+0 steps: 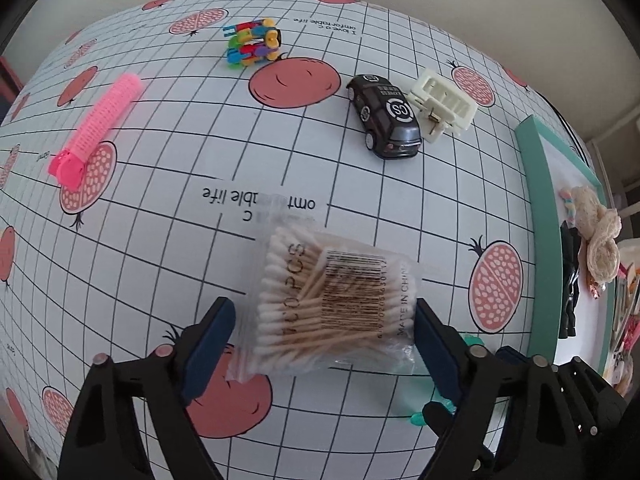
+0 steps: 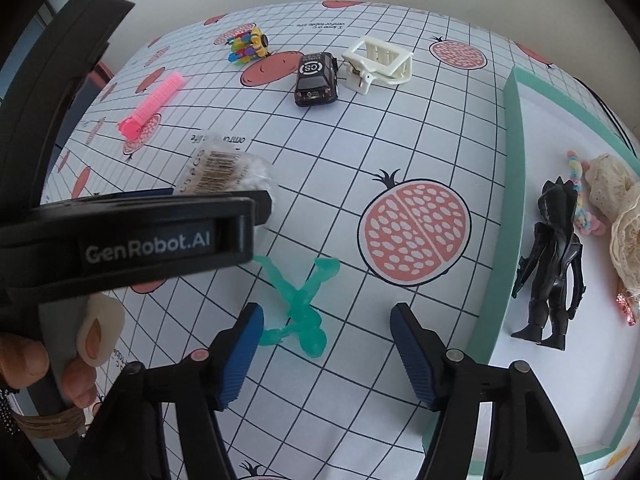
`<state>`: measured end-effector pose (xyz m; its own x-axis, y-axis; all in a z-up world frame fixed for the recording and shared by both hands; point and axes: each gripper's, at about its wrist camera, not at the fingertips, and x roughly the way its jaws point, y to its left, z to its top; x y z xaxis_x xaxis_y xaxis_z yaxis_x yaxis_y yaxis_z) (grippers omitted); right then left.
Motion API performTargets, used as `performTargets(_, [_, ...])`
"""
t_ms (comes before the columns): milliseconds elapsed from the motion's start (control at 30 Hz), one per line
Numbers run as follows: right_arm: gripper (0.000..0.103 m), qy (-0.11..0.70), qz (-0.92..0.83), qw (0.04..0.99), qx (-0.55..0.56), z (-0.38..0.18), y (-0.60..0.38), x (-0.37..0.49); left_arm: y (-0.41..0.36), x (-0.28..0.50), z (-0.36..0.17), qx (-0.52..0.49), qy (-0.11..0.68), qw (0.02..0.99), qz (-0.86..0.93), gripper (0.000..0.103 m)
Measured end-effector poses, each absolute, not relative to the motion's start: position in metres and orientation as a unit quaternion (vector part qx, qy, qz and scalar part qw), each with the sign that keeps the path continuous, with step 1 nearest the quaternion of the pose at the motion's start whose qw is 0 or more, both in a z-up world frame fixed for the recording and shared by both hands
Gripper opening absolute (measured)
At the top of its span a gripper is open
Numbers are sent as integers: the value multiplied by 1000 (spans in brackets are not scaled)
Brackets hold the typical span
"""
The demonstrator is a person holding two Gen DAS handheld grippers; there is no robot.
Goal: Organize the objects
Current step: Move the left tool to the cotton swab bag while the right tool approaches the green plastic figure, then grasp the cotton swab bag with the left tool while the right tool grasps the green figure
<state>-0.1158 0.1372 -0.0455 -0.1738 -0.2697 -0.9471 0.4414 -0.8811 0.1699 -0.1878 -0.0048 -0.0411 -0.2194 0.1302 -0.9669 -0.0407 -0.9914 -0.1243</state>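
Left tongs: my left tongs (image 1: 324, 344) stand apart, one blue pad on each side of the bag of cotton swabs (image 1: 334, 300); both pads sit right at the bag's edges, but I cannot tell whether they press it.
Bag of cotton swabs: it lies flat on the tabletop (image 1: 180, 240), barcode up, between my left fingers and reaching forward past their tips.
Right tongs: my right tongs (image 2: 326, 354) are spread wide with nothing between the pads.
Green figure: a translucent green figure (image 2: 302, 304) lies on the tabletop just ahead of my right tongs, near the left pad, not touched.
Tray: a teal-rimmed tray (image 2: 516, 184) sits to the right of my right tongs; a black figure (image 2: 554, 264), a pastel beaded string (image 2: 578, 192) and a lace piece (image 2: 618, 216) lie in it.
Far side: a black toy car (image 1: 386, 116) and a white claw clip (image 1: 442, 100) lie just beside each other; a multicoloured link toy (image 1: 254, 42) is further left.
Left edge: a pink hair roller clip (image 1: 98, 124) lies well apart from the bag.
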Motion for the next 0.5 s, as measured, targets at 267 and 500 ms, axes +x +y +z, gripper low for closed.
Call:
performTargets(267, [52,60,-757,249,601,-48,130,-117,-10,-190,-37,-616,-45,41,785,74])
performTargets(500, [33,35,-747,270,606,-51,129,-118,-16,-187,-39,-614,-45,41,787,73])
